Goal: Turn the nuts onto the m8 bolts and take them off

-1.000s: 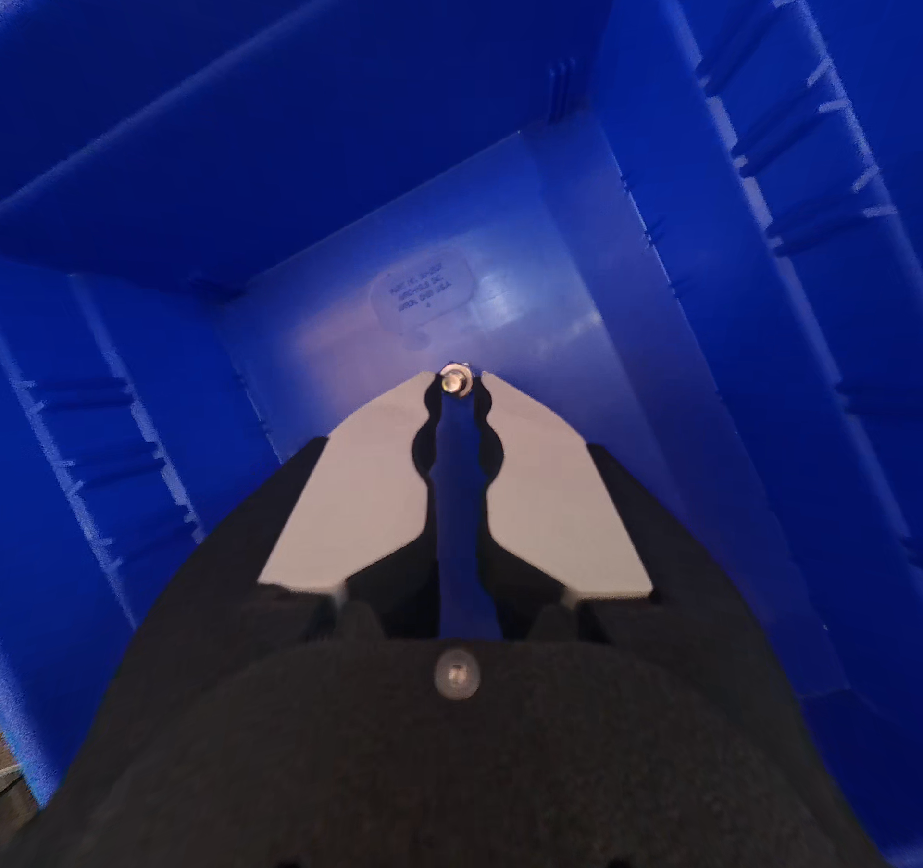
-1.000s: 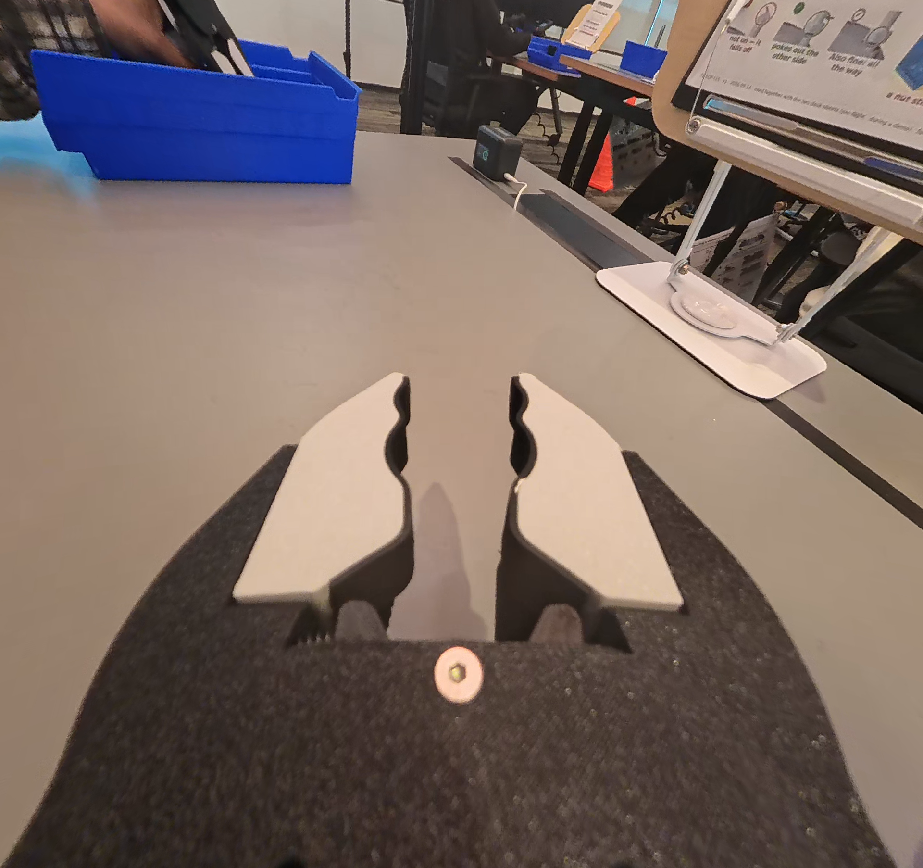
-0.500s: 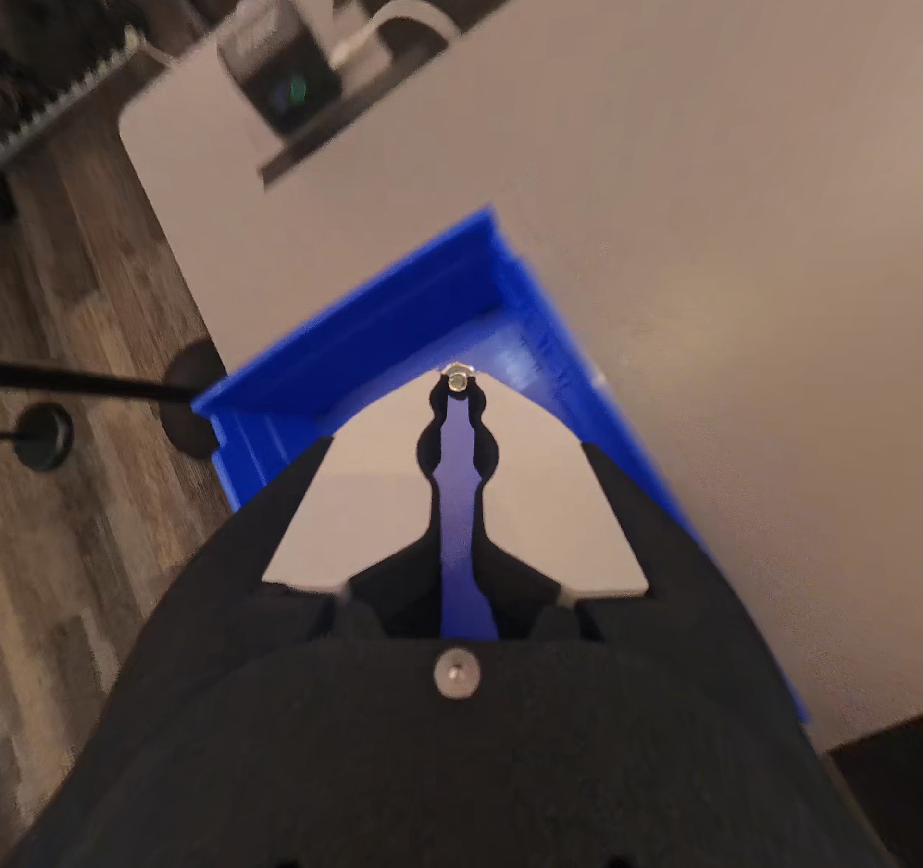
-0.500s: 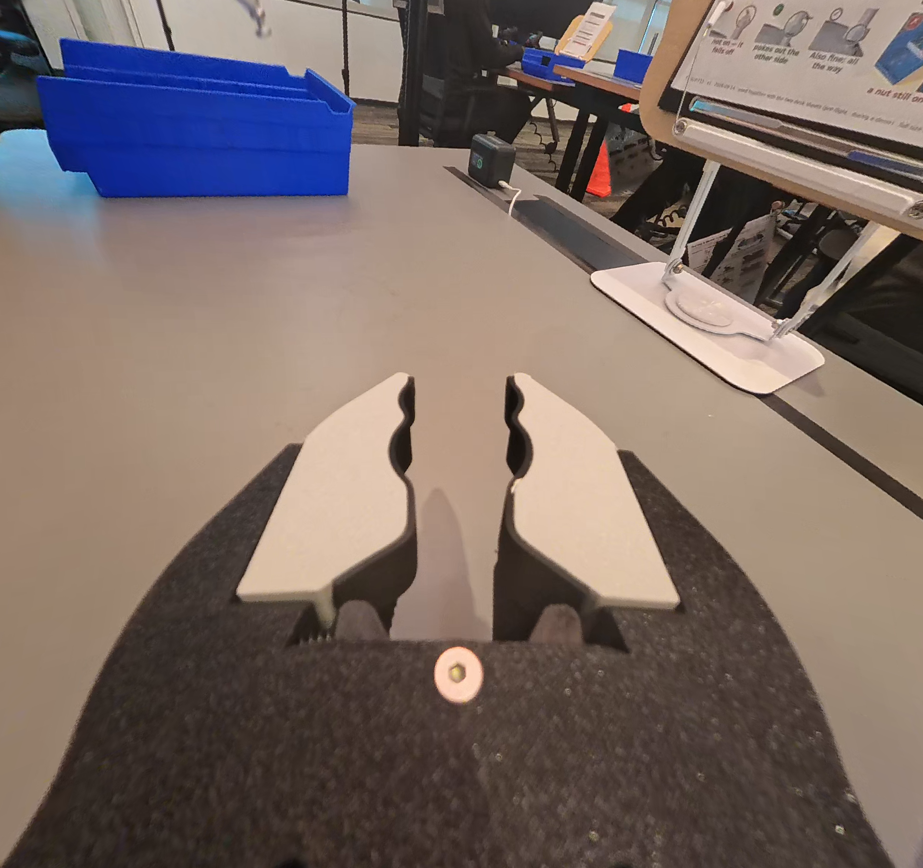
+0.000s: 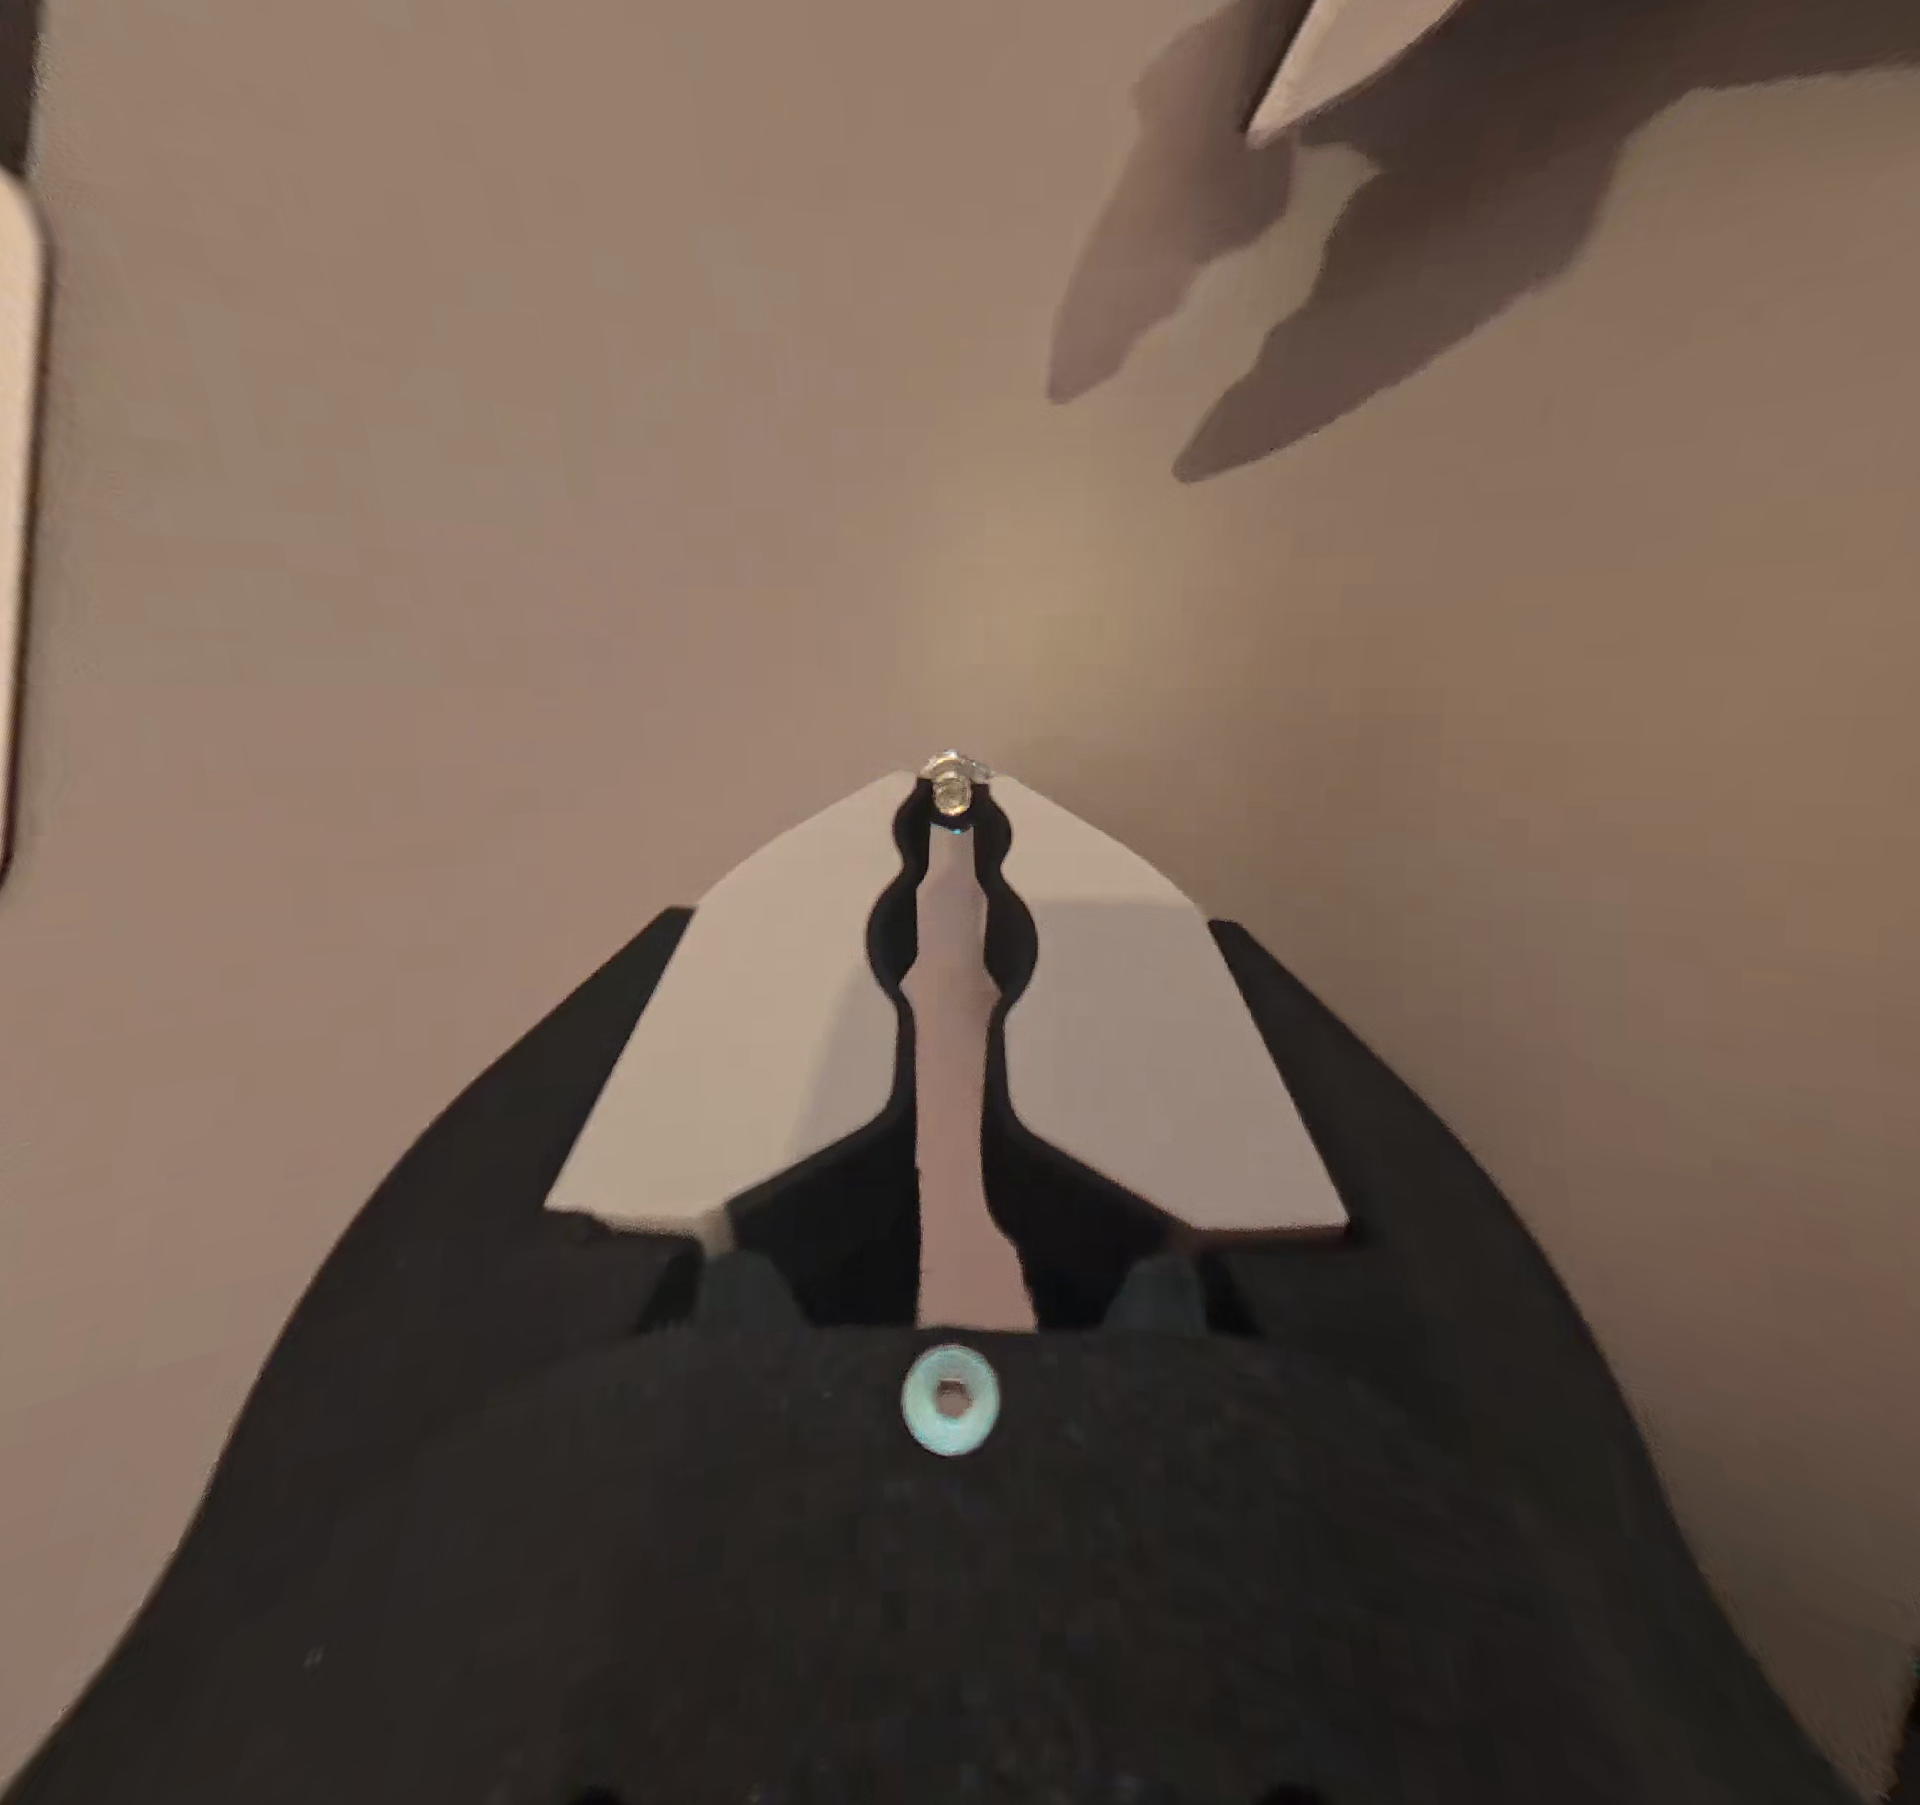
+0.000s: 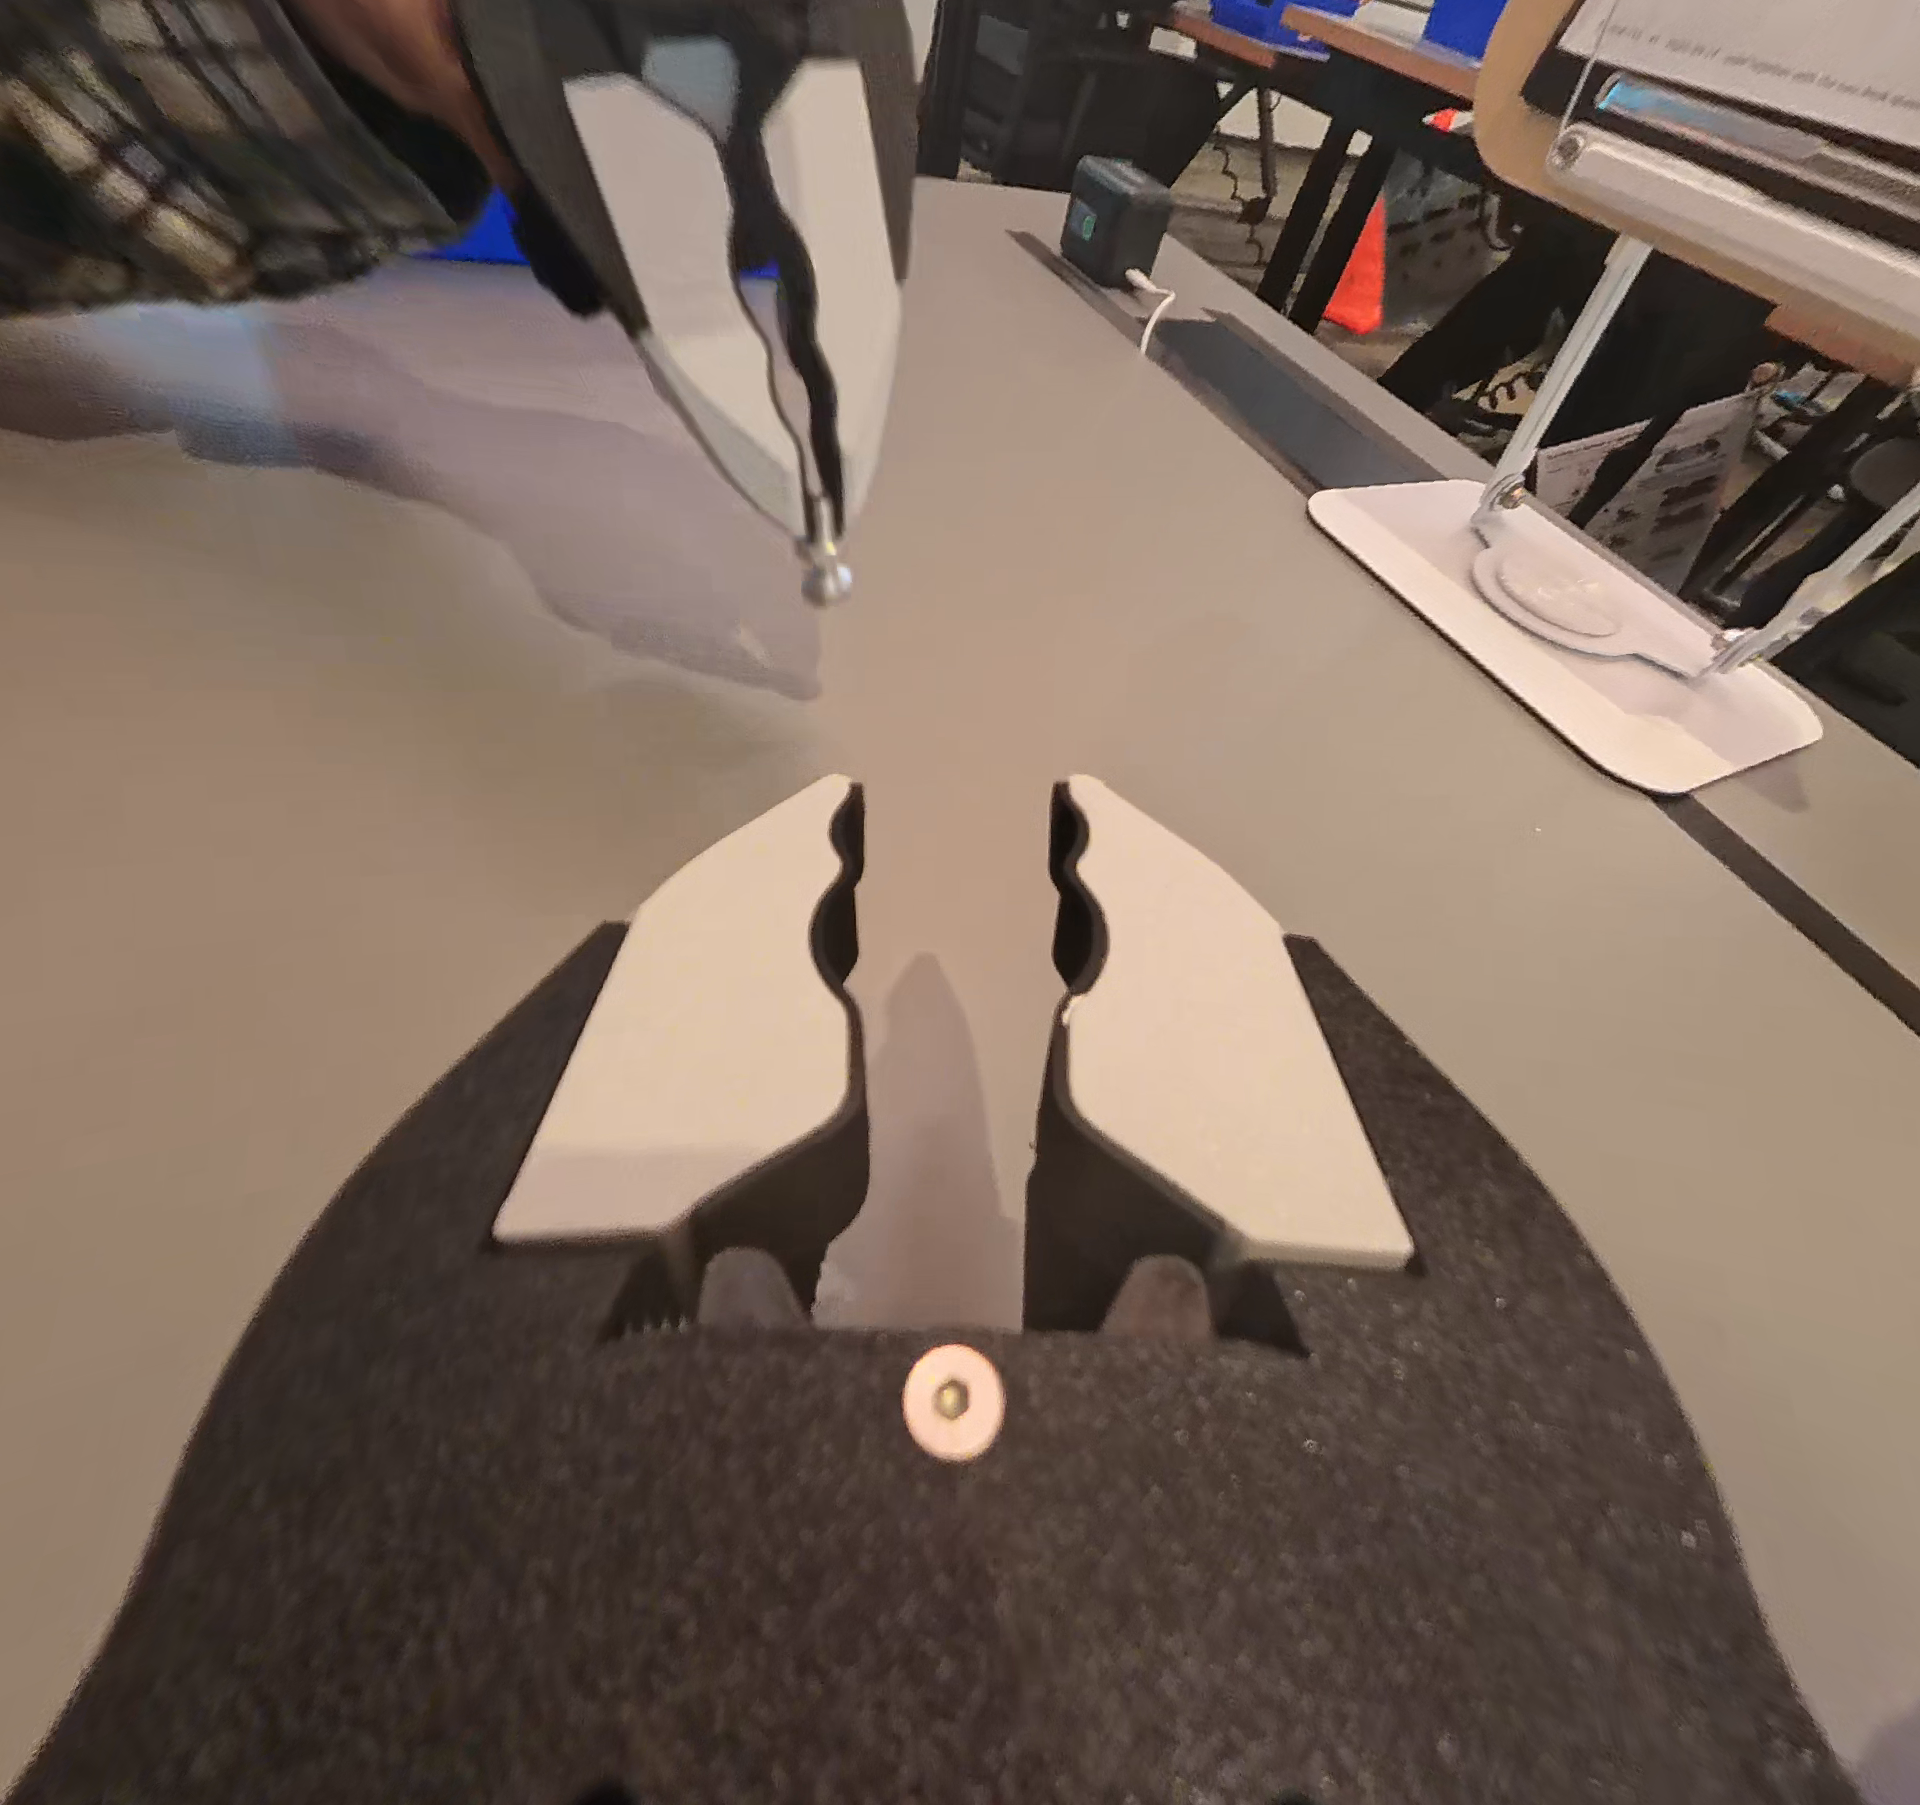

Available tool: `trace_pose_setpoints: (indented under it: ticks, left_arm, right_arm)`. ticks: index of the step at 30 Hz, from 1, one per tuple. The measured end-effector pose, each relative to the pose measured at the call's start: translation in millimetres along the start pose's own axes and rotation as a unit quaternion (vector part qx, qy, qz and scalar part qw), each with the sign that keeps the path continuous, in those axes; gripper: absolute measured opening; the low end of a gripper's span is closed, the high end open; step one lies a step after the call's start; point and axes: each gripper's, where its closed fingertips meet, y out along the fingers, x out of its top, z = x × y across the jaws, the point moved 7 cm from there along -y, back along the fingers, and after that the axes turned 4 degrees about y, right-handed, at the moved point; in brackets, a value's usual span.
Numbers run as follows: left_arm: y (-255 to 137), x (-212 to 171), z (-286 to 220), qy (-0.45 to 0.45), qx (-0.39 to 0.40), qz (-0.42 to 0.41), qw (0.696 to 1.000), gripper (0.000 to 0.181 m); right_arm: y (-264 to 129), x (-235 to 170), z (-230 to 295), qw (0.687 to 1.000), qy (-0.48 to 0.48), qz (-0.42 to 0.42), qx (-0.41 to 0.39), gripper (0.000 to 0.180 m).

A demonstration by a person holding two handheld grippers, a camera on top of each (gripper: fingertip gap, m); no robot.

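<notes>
My left gripper [image 5: 951,787] is shut on a small silver bolt [image 5: 951,791] pinched at its very fingertips, pointing down at the grey table [image 5: 623,405]. In the right wrist view the left gripper [image 6: 821,508] hangs over the table just ahead, with the bolt [image 6: 826,566] sticking out below its tips, head downward. My right gripper [image 6: 956,799] is open and empty, low over the table, a short way behind the bolt. Its fingers [image 5: 1340,51] show at the top right of the left wrist view. No nut is visible.
A white document stand [image 6: 1558,654] with an instruction sheet is at the right. A black cable channel [image 6: 1268,405] with a small charger [image 6: 1117,217] runs along the table. A person's plaid sleeve [image 6: 156,93] is at upper left, with a bit of blue bin [image 6: 488,233] behind.
My left gripper lifted the bolt out of the blue bin and carried it across the table to just in front of the right gripper. The right gripper stayed open and nearly still.
</notes>
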Motion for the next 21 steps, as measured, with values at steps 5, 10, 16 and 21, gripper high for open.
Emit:
trace_pose_setpoints:
  ticks: [5, 10, 16, 21]
  left_arm:
    - [30, 11, -6, 0.010, -0.043, -0.017, 0.999, 0.007]
    - [47, 7, -11, 0.013, -0.068, -0.017, 0.997, 0.007]
    - [52, 2, -14, 0.015, -0.065, -0.041, 0.997, 0.007]
    - [29, -15, -9, -0.015, -0.035, -0.102, 0.994, 0.025]
  right_arm:
    - [-1, -4, -1, 1.000, 0.015, 0.016, 0.021, 0.033]
    - [4, -9, 2, 0.998, 0.014, 0.042, 0.038, 0.033]
    - [11, -17, 6, 0.996, 0.015, 0.071, 0.054, 0.033]
    - [24, -12, 11, 0.994, 0.026, 0.068, 0.084, 0.033]
